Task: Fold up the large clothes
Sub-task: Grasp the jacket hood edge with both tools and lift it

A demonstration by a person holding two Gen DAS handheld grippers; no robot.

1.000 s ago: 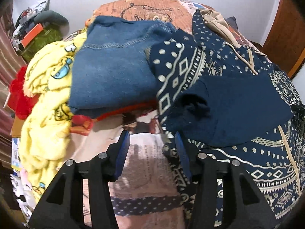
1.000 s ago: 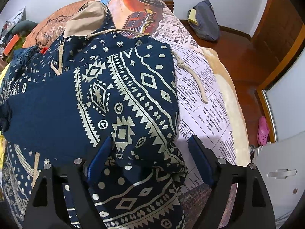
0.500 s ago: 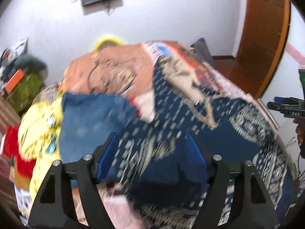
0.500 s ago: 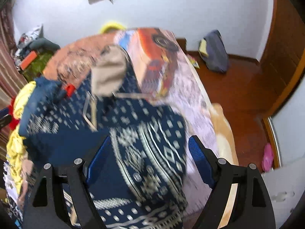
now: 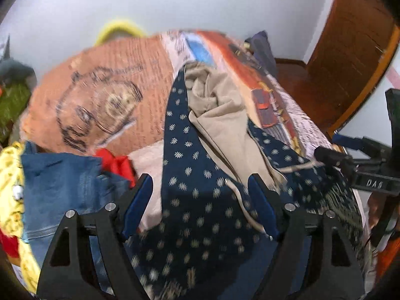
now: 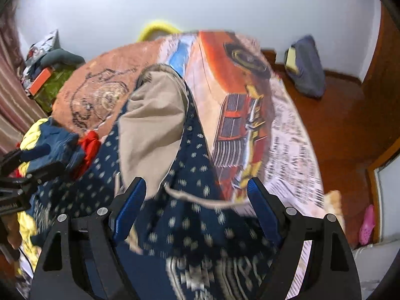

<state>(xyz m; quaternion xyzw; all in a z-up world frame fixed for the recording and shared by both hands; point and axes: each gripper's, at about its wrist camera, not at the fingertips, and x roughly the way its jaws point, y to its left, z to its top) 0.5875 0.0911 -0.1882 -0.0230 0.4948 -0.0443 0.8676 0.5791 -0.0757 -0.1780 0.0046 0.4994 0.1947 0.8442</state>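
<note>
Item: hoodie (image 5: 197,200), navy with pale dot and diamond print, beige-lined hood (image 6: 152,125). Lies spread on the bed (image 6: 250,95), hood toward the far wall, body running back under both grippers. One drawcord (image 6: 200,197) trails across the cloth between the right gripper's fingers.

Left gripper (image 5: 200,207): jaws wide, nothing held, above the dotted panel near the hood's base. Right gripper (image 6: 197,207): jaws wide, nothing held, above the same panel on the side nearer the bed's edge.

Step, as judged: reaching in for the next fold, probably the hood end.
- Take matching points on either side of the hood, so the fold line runs straight.
- Pinch one layer only; thick fleece bunches if two are caught.
- Tuck the drawcord in first, or it will hang out of the fold.
- Lift both sides together and lay down flat.

Neighbouring: jeans (image 5: 65,182), a red garment (image 5: 115,165) and a yellow blanket (image 5: 10,192) stacked left of the hoodie; a bag (image 6: 305,67) on the floor.

Not determinable: both views motion-blurred; sleeves and hem hidden below the grippers; folds already made cannot be counted.
</note>
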